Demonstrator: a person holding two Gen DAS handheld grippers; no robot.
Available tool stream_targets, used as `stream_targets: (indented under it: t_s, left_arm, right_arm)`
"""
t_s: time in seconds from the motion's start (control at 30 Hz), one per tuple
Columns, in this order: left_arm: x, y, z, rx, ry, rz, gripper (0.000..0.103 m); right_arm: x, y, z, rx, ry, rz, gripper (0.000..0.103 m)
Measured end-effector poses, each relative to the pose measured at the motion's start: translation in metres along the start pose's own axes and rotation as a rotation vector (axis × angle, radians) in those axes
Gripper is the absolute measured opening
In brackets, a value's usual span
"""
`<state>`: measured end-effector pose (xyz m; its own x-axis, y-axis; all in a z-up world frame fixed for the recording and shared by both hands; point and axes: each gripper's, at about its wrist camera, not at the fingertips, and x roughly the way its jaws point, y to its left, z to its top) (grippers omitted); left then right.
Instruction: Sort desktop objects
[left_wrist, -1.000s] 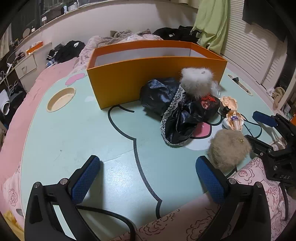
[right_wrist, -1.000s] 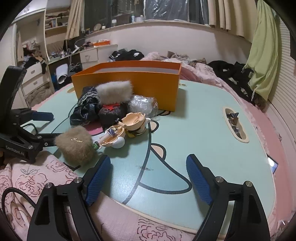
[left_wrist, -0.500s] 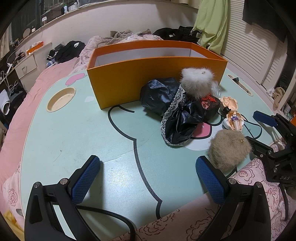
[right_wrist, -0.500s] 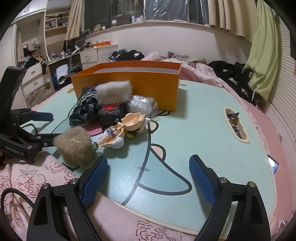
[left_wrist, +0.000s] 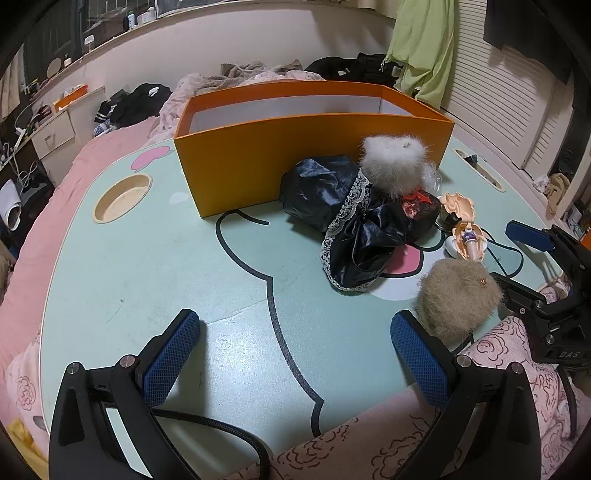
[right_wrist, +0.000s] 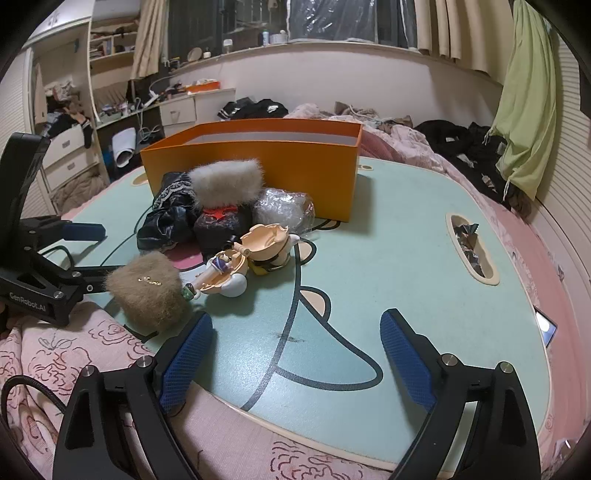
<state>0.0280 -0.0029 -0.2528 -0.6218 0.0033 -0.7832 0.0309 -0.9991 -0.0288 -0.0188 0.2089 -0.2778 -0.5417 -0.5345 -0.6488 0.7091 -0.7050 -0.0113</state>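
Note:
An orange open box (left_wrist: 258, 155) stands at the back of the mint-green table (left_wrist: 147, 277). In front of it lies a heap: a black lace-trimmed cloth (left_wrist: 354, 229), a pale grey fur piece (left_wrist: 393, 166), a crinkled clear bag (right_wrist: 282, 206) and doll figure parts (right_wrist: 255, 251). A brown fur ball (right_wrist: 149, 291) sits at the table's near edge. My left gripper (left_wrist: 293, 325) is open over bare table, left of the ball. My right gripper (right_wrist: 297, 325) has its jaws opening with nothing between them, and the ball lies just beyond its left fingertip.
A round cup recess (left_wrist: 122, 197) is sunk into the table's left side, and a long slot (right_wrist: 471, 243) holding wrappers into its right. Pink floral bedding (right_wrist: 55, 354) lies under both grippers. A black cable (left_wrist: 506, 254) runs past the doll parts.
The right gripper's jaws have spread wider. Both hands and all the objects stayed where they were.

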Motion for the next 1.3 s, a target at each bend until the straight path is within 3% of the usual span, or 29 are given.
stream_targets:
  t_s: [1.3]
  left_arm:
    - [-0.0034, 0.0067, -0.0031, -0.013, -0.022, 0.0, 0.103]
  right_arm:
    - [0.0012, 0.0034, -0.0009, -0.007, -0.001, 0.001, 0.093]
